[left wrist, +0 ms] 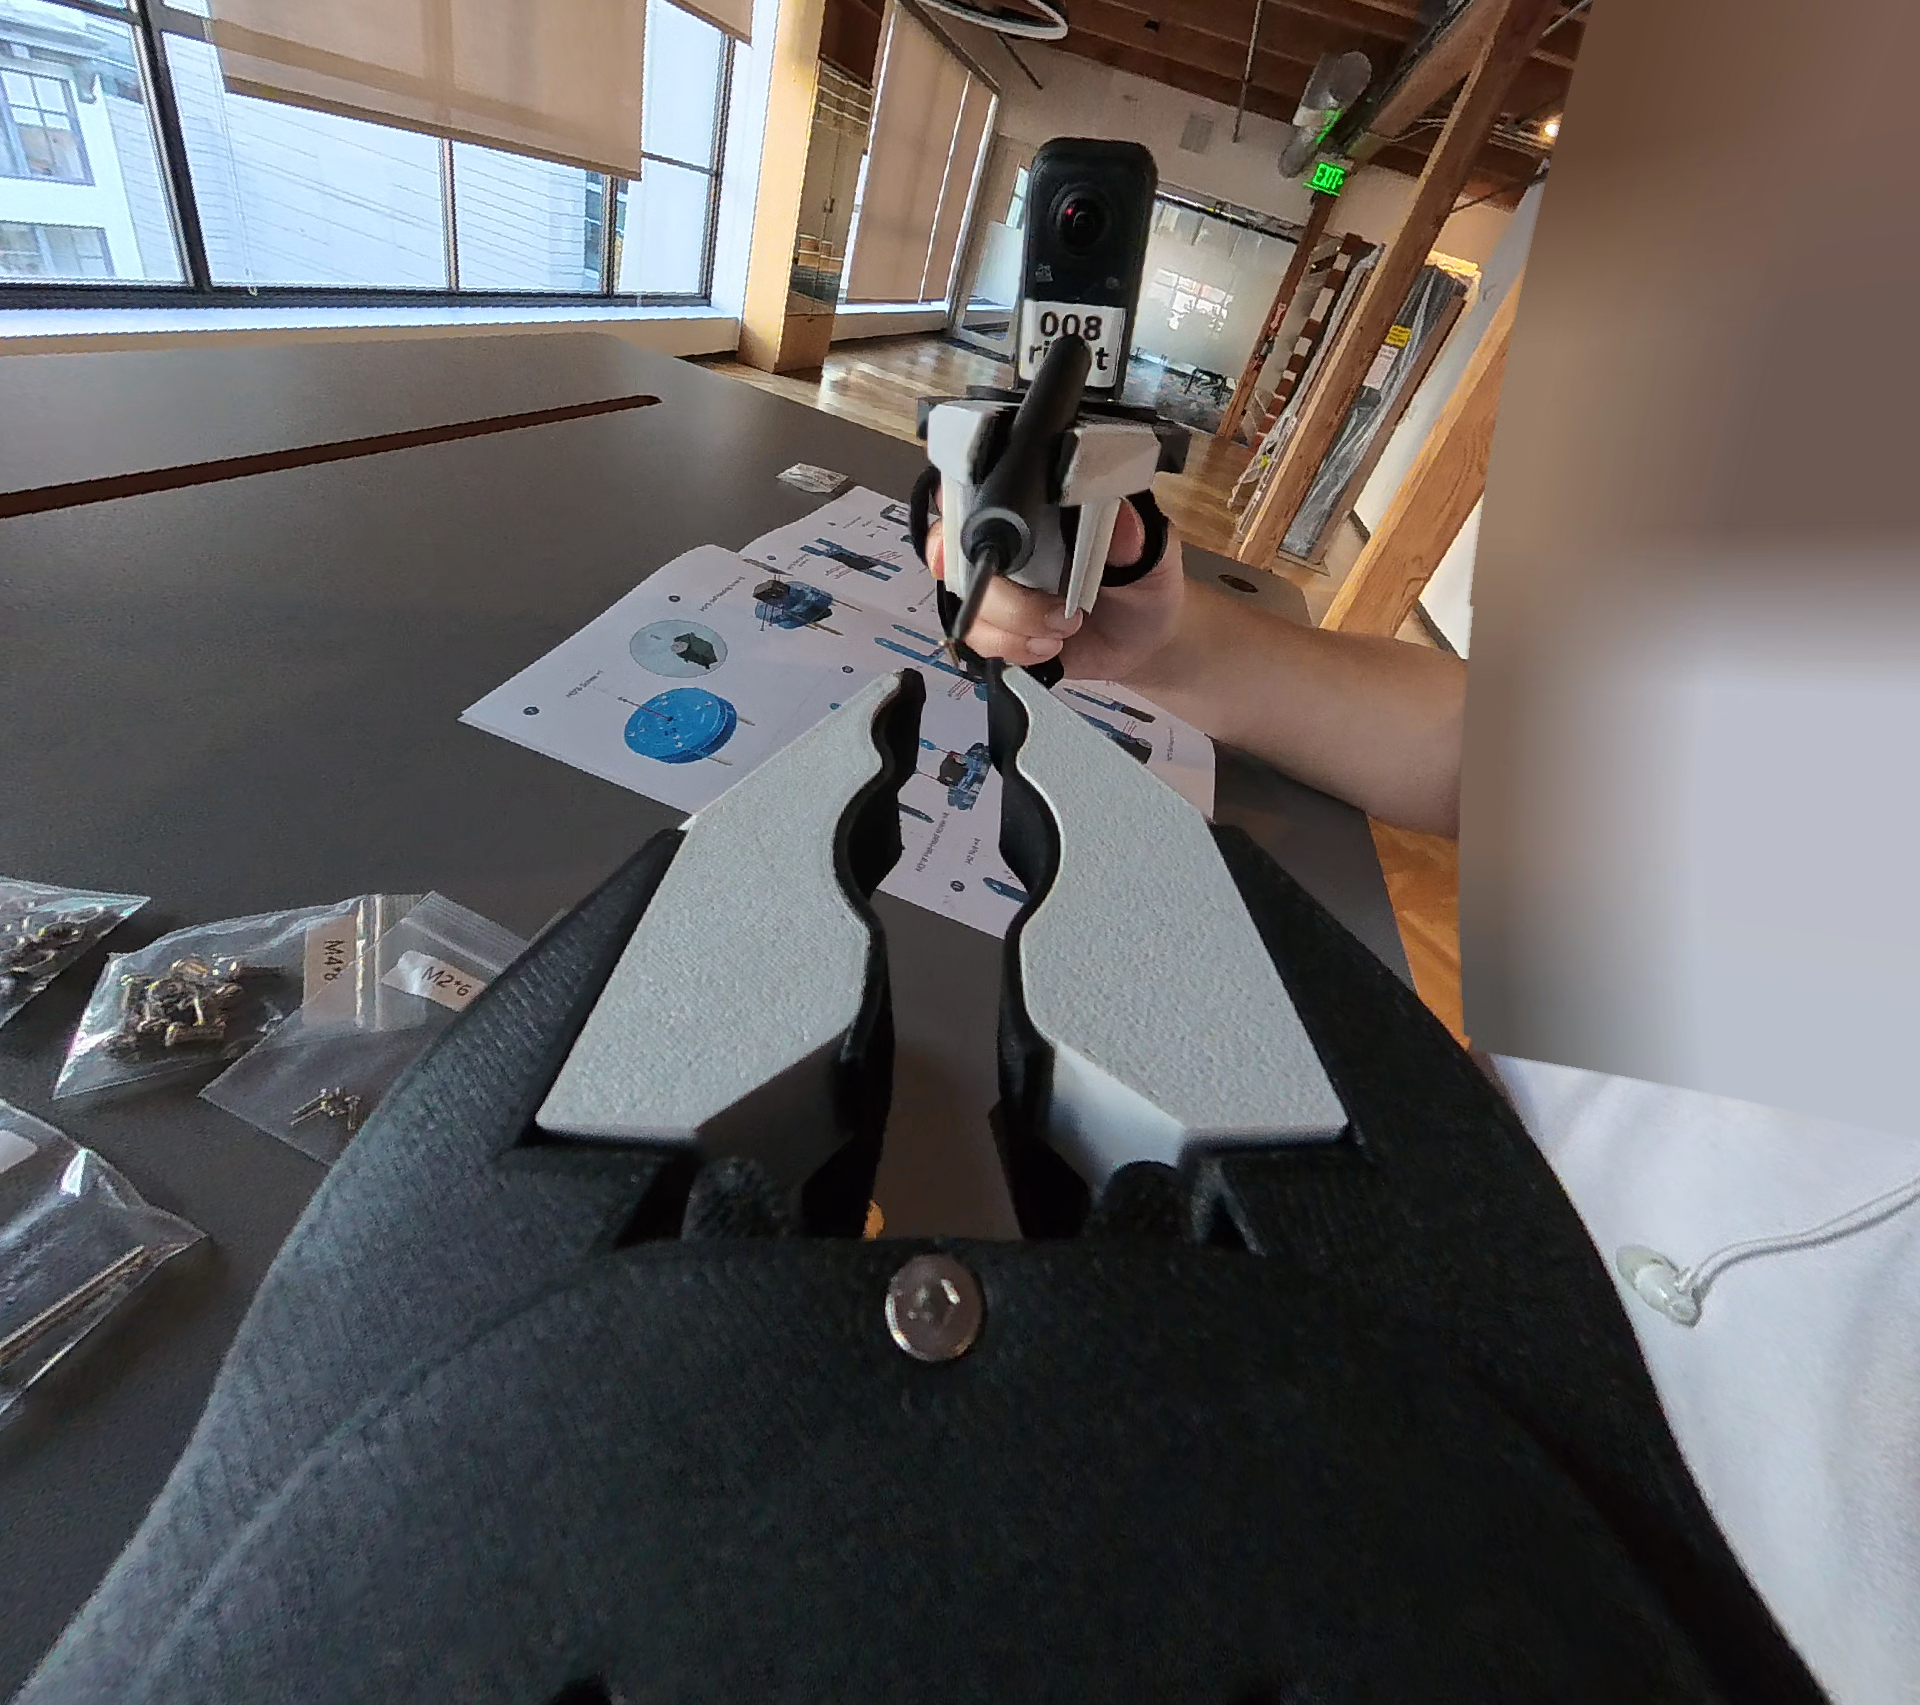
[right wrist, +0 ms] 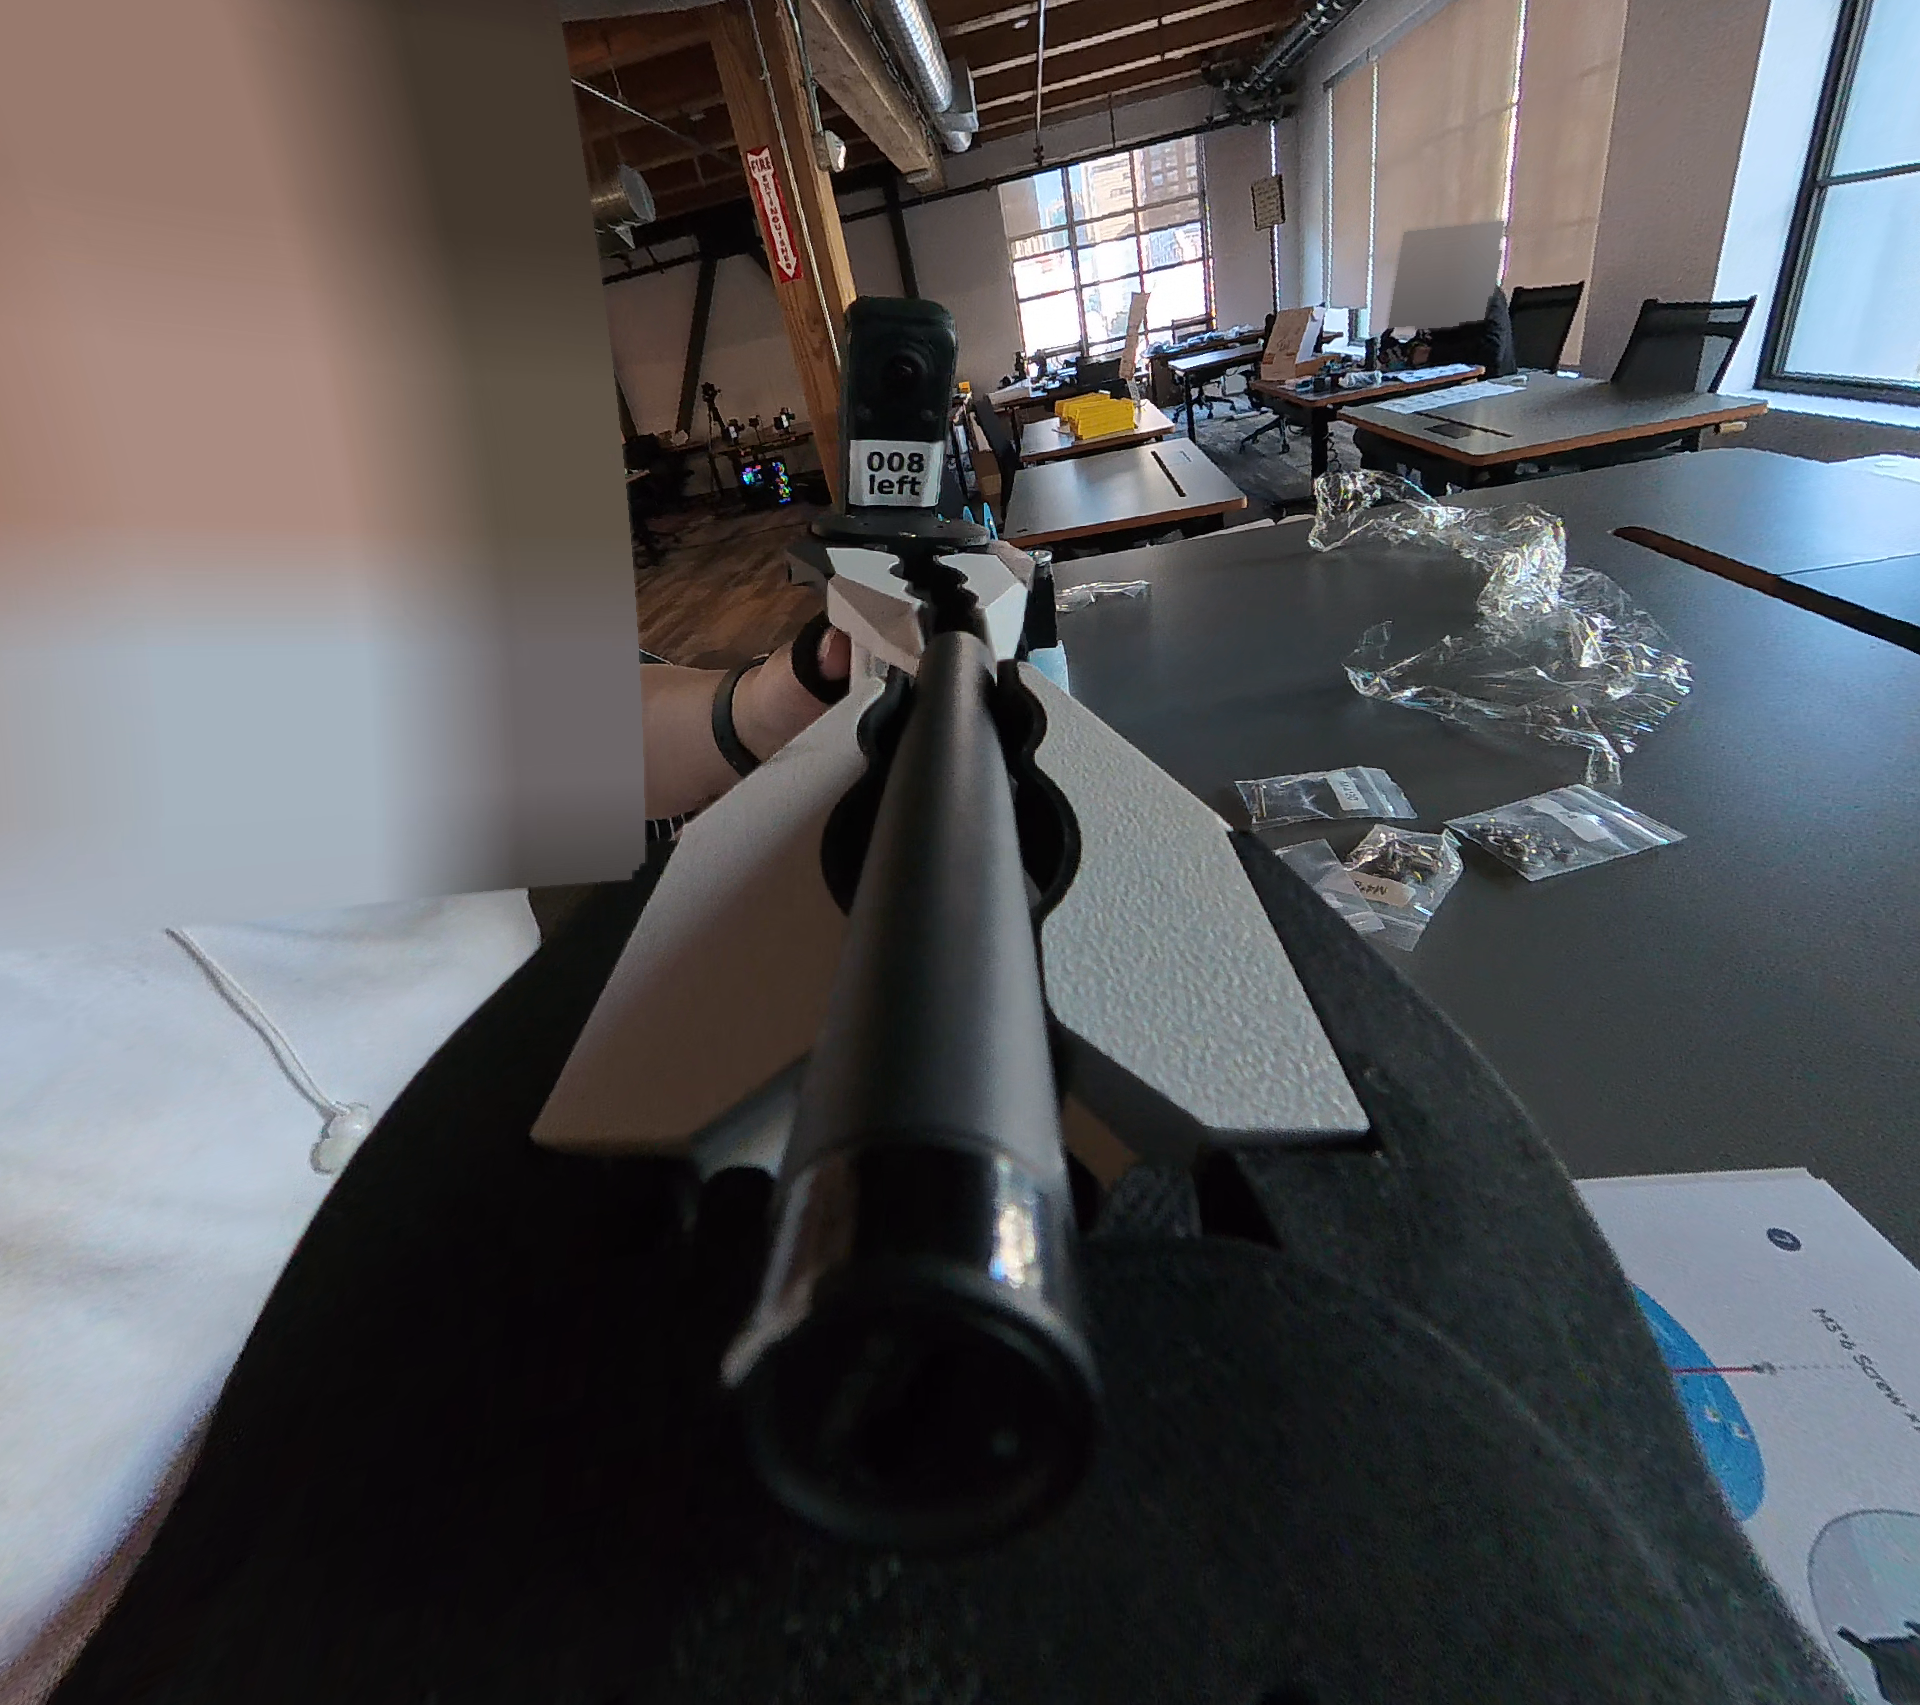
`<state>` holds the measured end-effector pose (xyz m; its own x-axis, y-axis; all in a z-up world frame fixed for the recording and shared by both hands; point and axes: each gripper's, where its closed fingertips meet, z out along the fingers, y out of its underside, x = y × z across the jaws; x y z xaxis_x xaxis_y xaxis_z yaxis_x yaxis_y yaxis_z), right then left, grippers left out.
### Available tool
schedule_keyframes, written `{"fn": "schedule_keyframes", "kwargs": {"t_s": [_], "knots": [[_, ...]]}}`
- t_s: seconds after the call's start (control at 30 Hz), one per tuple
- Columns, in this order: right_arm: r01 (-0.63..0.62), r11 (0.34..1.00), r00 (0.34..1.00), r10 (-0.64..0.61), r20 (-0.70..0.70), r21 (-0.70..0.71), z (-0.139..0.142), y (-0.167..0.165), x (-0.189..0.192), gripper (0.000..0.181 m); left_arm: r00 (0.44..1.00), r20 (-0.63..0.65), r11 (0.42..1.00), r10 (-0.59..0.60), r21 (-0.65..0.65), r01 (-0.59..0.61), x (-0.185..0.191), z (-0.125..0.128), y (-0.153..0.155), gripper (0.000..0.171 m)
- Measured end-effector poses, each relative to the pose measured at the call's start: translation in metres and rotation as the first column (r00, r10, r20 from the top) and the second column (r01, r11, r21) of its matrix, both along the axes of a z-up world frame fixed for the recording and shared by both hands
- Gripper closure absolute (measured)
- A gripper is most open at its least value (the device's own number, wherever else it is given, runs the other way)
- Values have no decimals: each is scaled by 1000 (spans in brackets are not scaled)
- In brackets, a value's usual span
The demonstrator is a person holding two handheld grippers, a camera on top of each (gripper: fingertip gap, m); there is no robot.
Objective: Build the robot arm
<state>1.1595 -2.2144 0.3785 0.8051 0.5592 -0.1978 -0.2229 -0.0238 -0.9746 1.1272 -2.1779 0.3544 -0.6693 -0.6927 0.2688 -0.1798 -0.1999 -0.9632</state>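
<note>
Right wrist view is showing the right tongs (right wrist: 940,720) clamping a slim black screwdriver (right wrist: 914,980) aimed at the slightly parted, empty left tongs (left wrist: 961,694) above the dark table (left wrist: 312,668), risking a jab.

Black screwdriver (right wrist: 935,980) clamped lengthwise, raised above table

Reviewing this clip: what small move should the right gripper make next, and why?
Probably ease the screwdriver tip slightly forward toward the left gripper: the right gripper is shut on its handle, and the tip sits just short of the left fingertips. Whether they pinch anything is unclear.
</note>
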Motion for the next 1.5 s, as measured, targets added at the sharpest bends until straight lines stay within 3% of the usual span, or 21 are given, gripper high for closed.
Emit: {"fn": "schedule_keyframes", "kwargs": {"t_s": [0.13, 0.37, 0.47, 0.57, 0.67, 0.83, 1.17, 1.5], "knots": [[-9, 1000, 1000, 9, 17, 6, 1, -1, -3, 165, 999, 35, 1000, 6, 20, -7, -2, 4, 0, 171], [-27, 1000, 999, 28, 33, -13, 0, -3, -4, 165, 998, 62, 991, 5, 133, -13, -5, 0, -4, 171], [-50, 998, 994, 53, 100, -35, 3, -11, -10, 165, 995, 68, 979, -66, 199, 51, -12, -4, -14, 171], [-105, 991, 974, 120, 192, -89, 1, -24, -23, 165, 980, -9, 944, -198, 269, 193, -25, -19, -33, 171], [-195, 971, 942, 224, 248, -137, -4, -40, -38, 165, 925, -162, 912, -343, 178, 369, -39, -32, -48, 171], [-250, 948, 925, 294, 242, -198, -15, -46, -43, 165, 829, -260, 852, -496, 40, 522, -55, -39, -63, 171], [-267, 942, 916, 313, 251, -202, -15, -50, -46, 164, 794, -227, 822, -563, -57, 567, -61, -29, -67, 171], [-287, 938, 910, 330, 251, -192, -13, -52, -49, 165, 792, -222, 818, -569, -62, 571, -62, -29, -68, 171]]}}
